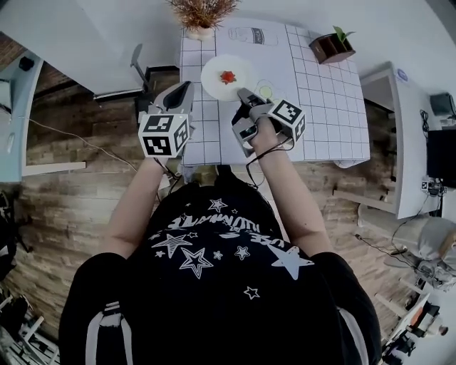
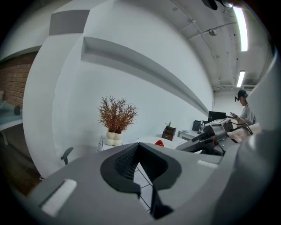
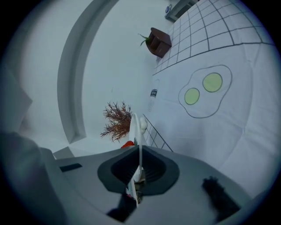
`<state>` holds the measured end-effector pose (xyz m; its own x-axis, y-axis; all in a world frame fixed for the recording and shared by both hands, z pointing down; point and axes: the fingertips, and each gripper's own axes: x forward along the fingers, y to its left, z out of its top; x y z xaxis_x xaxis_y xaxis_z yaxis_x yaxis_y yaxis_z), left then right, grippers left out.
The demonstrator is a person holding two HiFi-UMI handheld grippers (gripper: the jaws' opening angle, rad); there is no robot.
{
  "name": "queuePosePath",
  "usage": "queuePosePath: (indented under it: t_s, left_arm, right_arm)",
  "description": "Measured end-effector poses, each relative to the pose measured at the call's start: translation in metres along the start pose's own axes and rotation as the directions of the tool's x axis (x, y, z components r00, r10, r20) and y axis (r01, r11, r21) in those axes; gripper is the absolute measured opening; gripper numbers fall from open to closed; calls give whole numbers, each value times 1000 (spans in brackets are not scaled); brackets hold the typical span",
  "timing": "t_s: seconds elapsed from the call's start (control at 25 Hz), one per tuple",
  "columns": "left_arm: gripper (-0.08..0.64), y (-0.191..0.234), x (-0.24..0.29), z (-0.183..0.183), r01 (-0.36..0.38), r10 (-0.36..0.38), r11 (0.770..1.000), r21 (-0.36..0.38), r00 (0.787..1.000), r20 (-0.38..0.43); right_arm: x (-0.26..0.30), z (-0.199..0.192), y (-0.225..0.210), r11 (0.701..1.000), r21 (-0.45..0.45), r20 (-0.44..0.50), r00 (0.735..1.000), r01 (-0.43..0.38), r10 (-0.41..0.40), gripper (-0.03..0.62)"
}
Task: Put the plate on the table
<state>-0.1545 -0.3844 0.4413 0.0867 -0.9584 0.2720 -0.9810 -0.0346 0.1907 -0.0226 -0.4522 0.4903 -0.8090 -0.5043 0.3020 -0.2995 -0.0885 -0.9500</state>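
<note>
A white plate (image 1: 217,71) with a red strawberry (image 1: 228,76) on it is over the near middle of the grid-patterned white table (image 1: 328,121). My right gripper (image 1: 244,94) is shut on the plate's near rim. In the right gripper view the plate (image 3: 135,127) shows edge-on between the pads, with the strawberry (image 3: 127,144) just left of it. I cannot tell whether the plate rests on the cloth. My left gripper (image 1: 187,87) hovers by the table's left edge beside the plate, shut and empty (image 2: 140,169).
A dried plant in a white vase (image 1: 201,14) stands at the table's far edge. A small potted plant in a brown box (image 1: 331,46) sits far right. A fried-egg drawing (image 1: 265,90) marks the cloth right of the plate. A grey chair (image 1: 139,64) stands left.
</note>
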Motion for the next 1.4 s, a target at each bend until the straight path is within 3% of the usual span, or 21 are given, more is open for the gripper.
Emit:
queuePosePath:
  t_s: [0.4,0.8,1.08,1.4]
  left_arm:
    - [9,25,21,7,-154,155,987,-45,988,14]
    - [9,49,38,4,-255,255,966,-51,967,-3]
    - [9,65,49,-2,-305,304,949,-82,952,-24]
    - [9,68,57,-10,-311,308,947,-80,950,-49]
  right_arm:
    - [59,17,0,999,-41,-158,987,-5,-2,18]
    - [111,14,-12,996,-94,-298,954,14,-41,18]
    - [136,12,-33,993,-105,-356,931,46,-80,18]
    - [150,12,-46,988,-144,-382,918,59,-110,18]
